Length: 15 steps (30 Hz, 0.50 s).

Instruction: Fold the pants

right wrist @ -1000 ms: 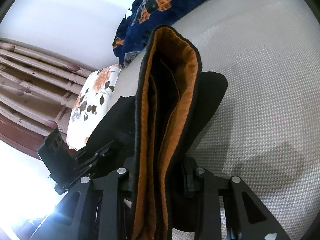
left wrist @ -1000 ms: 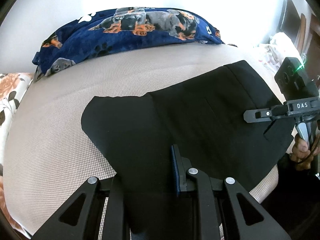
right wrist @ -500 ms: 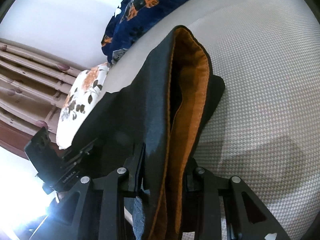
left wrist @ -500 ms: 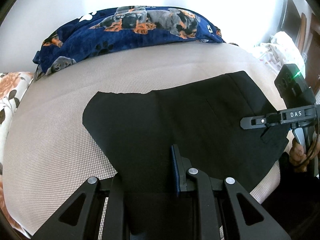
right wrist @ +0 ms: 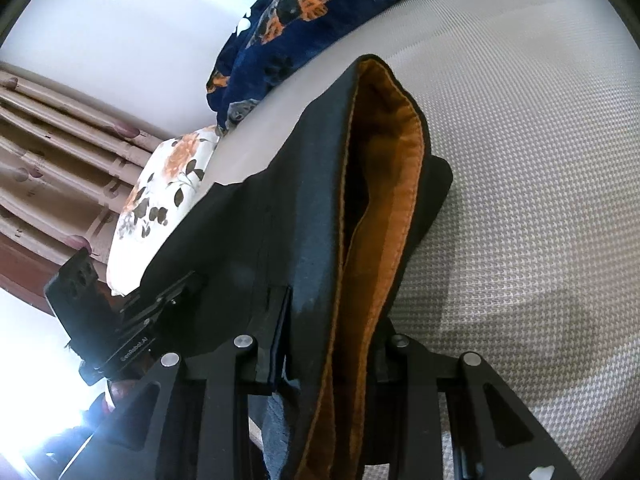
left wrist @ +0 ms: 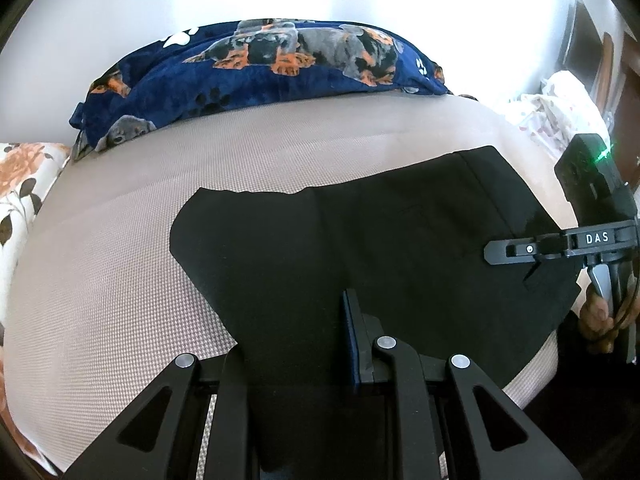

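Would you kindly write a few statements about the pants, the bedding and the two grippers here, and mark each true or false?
1. The black pants lie on a beige bed cover. True.
2. The pants' inner waistband lining is green. False: it is orange.
3. The right gripper clamps the waistband. True.
4. The left gripper holds nothing. False: black fabric sits between its fingers.
5. The dog-print blanket covers the pants. False: it lies apart, beyond them.

Black pants [left wrist: 360, 248] lie spread flat across the beige bed, reaching from centre toward three o'clock. The waistband [right wrist: 384, 184] end is lifted, gaping open, showing its orange lining.
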{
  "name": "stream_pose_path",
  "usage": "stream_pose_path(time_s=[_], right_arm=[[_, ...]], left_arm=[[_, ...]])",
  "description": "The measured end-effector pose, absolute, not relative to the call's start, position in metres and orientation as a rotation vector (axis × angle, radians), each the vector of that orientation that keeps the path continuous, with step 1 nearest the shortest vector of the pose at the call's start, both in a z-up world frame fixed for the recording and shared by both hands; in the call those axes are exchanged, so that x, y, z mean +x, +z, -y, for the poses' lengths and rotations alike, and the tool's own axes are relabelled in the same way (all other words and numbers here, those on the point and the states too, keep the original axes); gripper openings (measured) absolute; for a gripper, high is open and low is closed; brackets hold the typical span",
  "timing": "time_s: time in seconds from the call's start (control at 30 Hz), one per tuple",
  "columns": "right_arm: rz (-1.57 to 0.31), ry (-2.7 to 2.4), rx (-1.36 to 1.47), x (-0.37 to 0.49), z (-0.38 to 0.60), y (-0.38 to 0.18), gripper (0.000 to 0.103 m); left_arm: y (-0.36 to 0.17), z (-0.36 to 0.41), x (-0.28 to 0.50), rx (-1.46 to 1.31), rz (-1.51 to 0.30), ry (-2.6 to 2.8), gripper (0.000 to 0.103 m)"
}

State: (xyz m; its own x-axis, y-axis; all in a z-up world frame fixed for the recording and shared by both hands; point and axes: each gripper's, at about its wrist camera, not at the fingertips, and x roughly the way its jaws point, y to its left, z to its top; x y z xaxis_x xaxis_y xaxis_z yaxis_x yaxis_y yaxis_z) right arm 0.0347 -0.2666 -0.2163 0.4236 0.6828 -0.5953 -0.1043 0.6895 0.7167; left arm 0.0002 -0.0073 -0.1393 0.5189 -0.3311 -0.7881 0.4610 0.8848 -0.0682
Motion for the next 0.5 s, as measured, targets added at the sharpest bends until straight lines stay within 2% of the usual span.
stream_pose_path(time_s=[0.5], right_arm=[[-0.983,0.624,0.683,0.044,0.250,-0.186,0.029]], left_arm=[[-0.113,-0.005,0.019,0.132,-0.888,-0.437,0.019]])
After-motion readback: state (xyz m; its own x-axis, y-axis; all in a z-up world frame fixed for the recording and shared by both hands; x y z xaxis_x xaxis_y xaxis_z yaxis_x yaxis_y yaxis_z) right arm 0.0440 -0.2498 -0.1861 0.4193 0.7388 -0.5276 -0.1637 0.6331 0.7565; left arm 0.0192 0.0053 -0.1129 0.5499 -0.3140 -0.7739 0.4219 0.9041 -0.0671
